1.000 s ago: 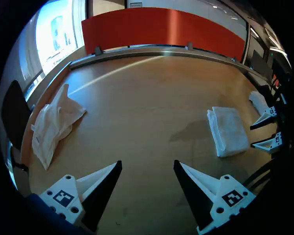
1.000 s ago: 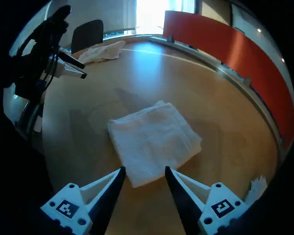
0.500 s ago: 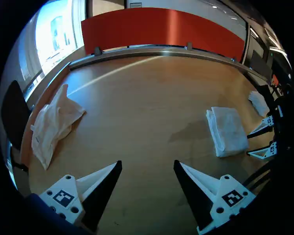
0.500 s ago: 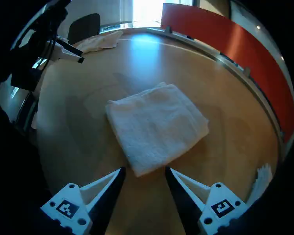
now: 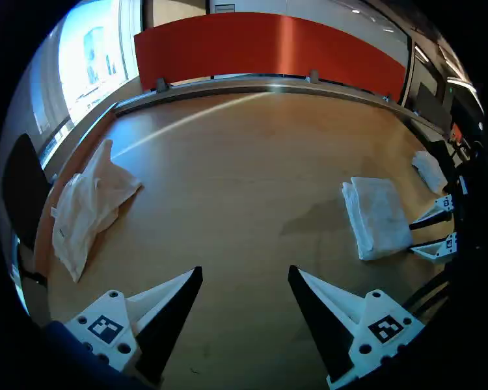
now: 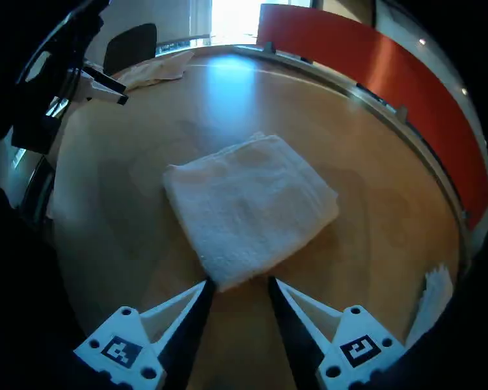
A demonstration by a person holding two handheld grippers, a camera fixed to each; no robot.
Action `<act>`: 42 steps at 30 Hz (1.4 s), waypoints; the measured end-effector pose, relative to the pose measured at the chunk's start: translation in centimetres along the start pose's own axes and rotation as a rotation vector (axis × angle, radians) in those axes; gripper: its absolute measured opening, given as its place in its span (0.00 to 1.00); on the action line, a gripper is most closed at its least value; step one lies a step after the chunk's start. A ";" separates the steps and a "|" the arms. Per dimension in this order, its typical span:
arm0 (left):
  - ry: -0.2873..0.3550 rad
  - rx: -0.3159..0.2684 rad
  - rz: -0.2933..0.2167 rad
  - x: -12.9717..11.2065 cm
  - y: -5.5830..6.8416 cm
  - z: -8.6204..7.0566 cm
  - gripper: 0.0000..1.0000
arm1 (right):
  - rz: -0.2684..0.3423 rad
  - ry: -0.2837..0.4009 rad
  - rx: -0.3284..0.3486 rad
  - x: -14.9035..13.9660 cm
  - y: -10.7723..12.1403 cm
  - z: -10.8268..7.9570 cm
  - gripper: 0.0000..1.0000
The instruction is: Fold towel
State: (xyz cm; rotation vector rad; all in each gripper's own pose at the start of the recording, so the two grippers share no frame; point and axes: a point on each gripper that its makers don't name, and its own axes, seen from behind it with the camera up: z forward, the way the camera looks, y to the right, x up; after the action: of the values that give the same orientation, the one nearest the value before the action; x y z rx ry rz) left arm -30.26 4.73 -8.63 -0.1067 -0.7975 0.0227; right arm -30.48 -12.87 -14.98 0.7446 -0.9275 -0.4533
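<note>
Straddling towel (image 6: 250,201) corner, right tongs (image 6: 239,282) parted.

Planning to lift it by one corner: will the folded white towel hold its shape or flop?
Likely floppy: the folded towel is soft stacked layers, so a corner pinch by the right gripper may lift only some and let it unfold. It looks light for its bulk. Pushed on the smooth table, it would probably slide or bunch, not tip.

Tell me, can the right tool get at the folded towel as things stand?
Probably yes. The right tool is open, and the near corner of the folded towel lies just ahead of it on the table, with nothing between them.
</note>
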 end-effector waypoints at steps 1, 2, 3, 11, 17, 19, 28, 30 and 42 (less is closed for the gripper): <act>0.000 0.000 0.000 0.0 0.0 0.0 0.98 | 0.001 0.000 -0.003 0.0 0.1 -0.1 0.57; 0.001 0.000 0.001 0.1 0.0 0.0 0.98 | 0.002 0.001 -0.006 0.0 0.2 -0.1 0.54; 0.001 0.000 0.001 0.1 0.0 0.0 0.98 | 0.003 0.001 -0.006 0.0 0.2 -0.2 0.50; 0.004 -0.002 0.003 0.2 0.1 0.0 0.98 | 0.029 0.009 0.004 0.1 0.4 -0.5 0.13; 0.003 -0.003 0.004 0.2 0.1 0.0 0.98 | 0.047 0.032 0.004 0.6 0.6 -0.7 0.05; 0.002 -0.003 0.003 0.2 0.1 0.0 0.98 | 0.045 0.038 0.001 0.8 0.7 -0.8 0.05; 0.001 -0.004 0.008 0.1 0.2 0.0 0.98 | 0.035 0.095 -0.003 3.8 1.5 -2.4 0.05; 0.002 -0.004 0.008 0.1 0.3 0.0 0.98 | 0.030 0.117 -0.004 5.0 1.9 -3.0 0.05; 0.018 -0.010 0.007 0.7 0.8 -0.2 0.98 | -0.006 0.255 -0.019 13.0 4.0 -7.6 0.05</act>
State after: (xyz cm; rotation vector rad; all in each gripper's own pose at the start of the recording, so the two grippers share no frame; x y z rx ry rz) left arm -29.60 5.53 -8.33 -0.1184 -0.7791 0.0241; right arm -16.98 -15.63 -7.76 0.7679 -0.6819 -0.3622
